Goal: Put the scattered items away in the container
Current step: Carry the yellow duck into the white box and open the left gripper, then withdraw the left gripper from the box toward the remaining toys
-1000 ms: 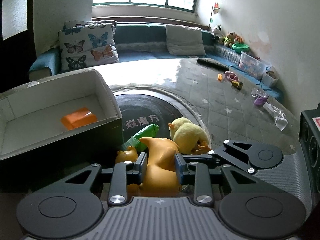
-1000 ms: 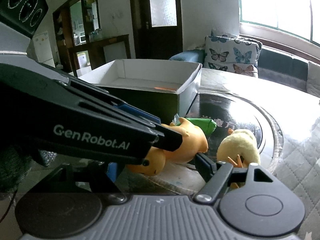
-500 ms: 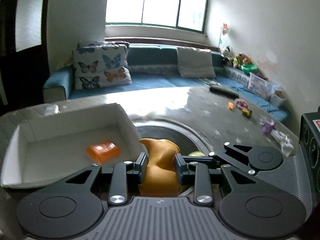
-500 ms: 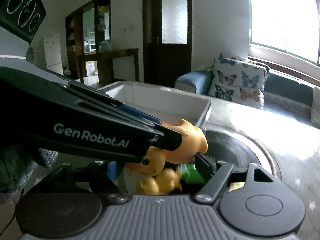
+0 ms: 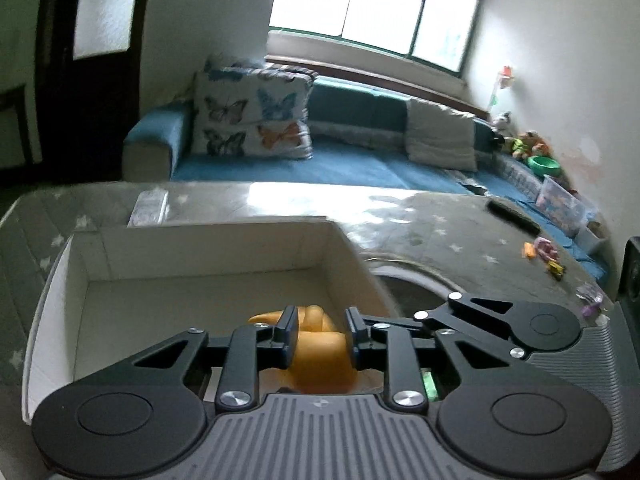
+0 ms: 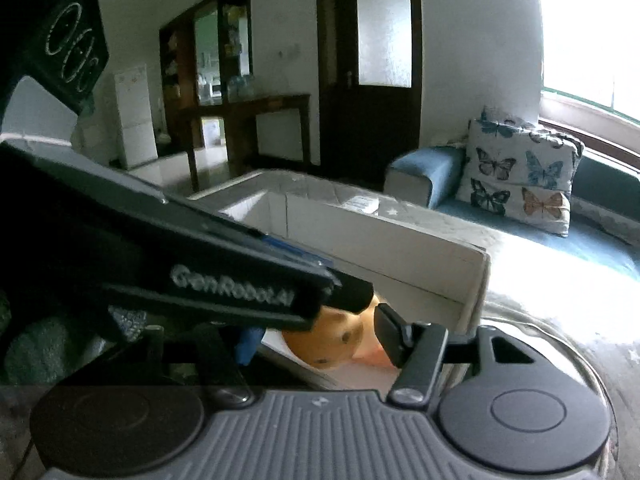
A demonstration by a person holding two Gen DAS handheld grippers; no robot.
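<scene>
The left gripper (image 5: 320, 334) has its two dark pads set either side of an orange toy animal (image 5: 318, 354), and its jaws are closing, with the toy's body between them and the pads pressing its flanks. In the right wrist view the right gripper (image 6: 316, 336) shows one finger plainly, just right of a rounded orange toy with dark spots (image 6: 330, 342). Its other finger is hidden behind the left tool's black arm. These jaws are closing too, with that toy between them, but I cannot tell whether the pads bear on it.

Both toys hang over the open white box (image 5: 352, 256), whose far wall stands just beyond the fingertips and whose floor lies beneath them.

The orange animal looks like moulded vinyl or rubber: smooth, glossy, hollow-seeming. I would judge it light, a little yielding, and likely slippery. The thick middle of the body, where the left pads sit, looks the safest hold; the thin curved tail or horn poking up left of the pads would twist away. It is hardly fragile, so a short drop into the box should do no harm.

Past the box, small toys lie scattered on the grey quilted mat (image 5: 460, 236).
</scene>
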